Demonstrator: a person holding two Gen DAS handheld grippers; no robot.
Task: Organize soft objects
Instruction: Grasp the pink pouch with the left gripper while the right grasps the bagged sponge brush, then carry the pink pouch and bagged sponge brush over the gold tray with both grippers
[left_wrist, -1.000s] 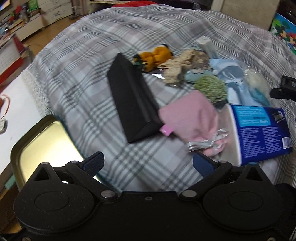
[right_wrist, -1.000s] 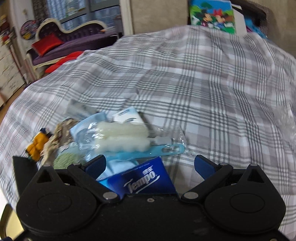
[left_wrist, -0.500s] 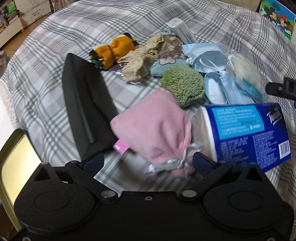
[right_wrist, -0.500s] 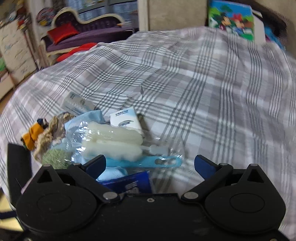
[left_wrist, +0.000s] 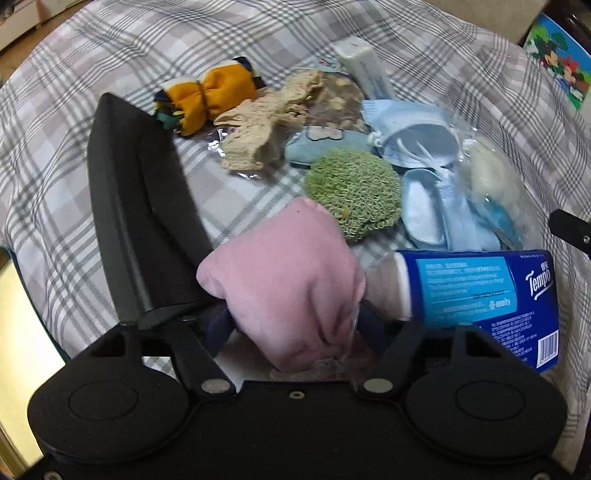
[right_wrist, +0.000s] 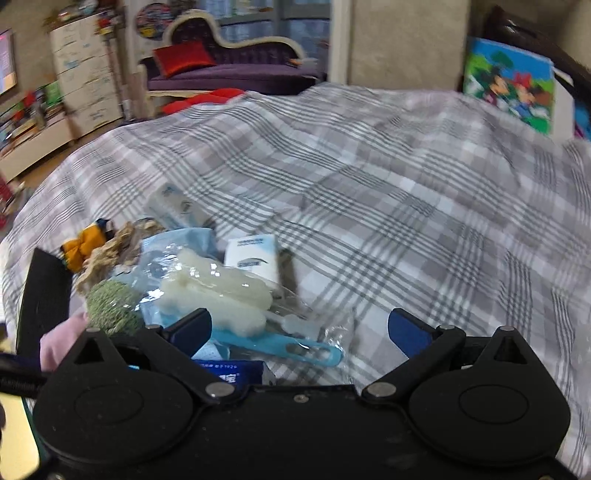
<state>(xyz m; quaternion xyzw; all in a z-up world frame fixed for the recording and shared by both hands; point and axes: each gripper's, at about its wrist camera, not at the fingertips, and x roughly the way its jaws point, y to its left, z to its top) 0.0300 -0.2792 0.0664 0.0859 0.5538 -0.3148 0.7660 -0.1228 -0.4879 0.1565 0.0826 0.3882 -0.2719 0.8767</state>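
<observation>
A pink cloth (left_wrist: 284, 280) lies bunched on the checked bedspread (left_wrist: 236, 195). My left gripper (left_wrist: 295, 321) is around it with its jaws closing, and both blue pads press its sides. Beyond it lie a green knitted scrubber (left_wrist: 354, 192), a beige lace cloth (left_wrist: 258, 129), an orange bow (left_wrist: 210, 92), light blue face masks (left_wrist: 417, 140) and a bagged white sponge brush (left_wrist: 491, 173). A blue Tempo tissue pack (left_wrist: 480, 295) lies just right of the pink cloth. My right gripper (right_wrist: 299, 328) hangs open over the sponge brush (right_wrist: 221, 288), holding nothing.
A long black box (left_wrist: 136, 221) lies left of the pink cloth, touching it. A yellow tray (left_wrist: 14, 295) sits off the bed's left edge. A small white tissue pack (right_wrist: 255, 258) lies behind the brush. The right half of the bedspread (right_wrist: 424, 206) is bare fabric.
My left gripper has come forward and down onto the pink cloth, and its jaws have closed in from wide open to grip it. The right view has rolled and tilted up a little.
</observation>
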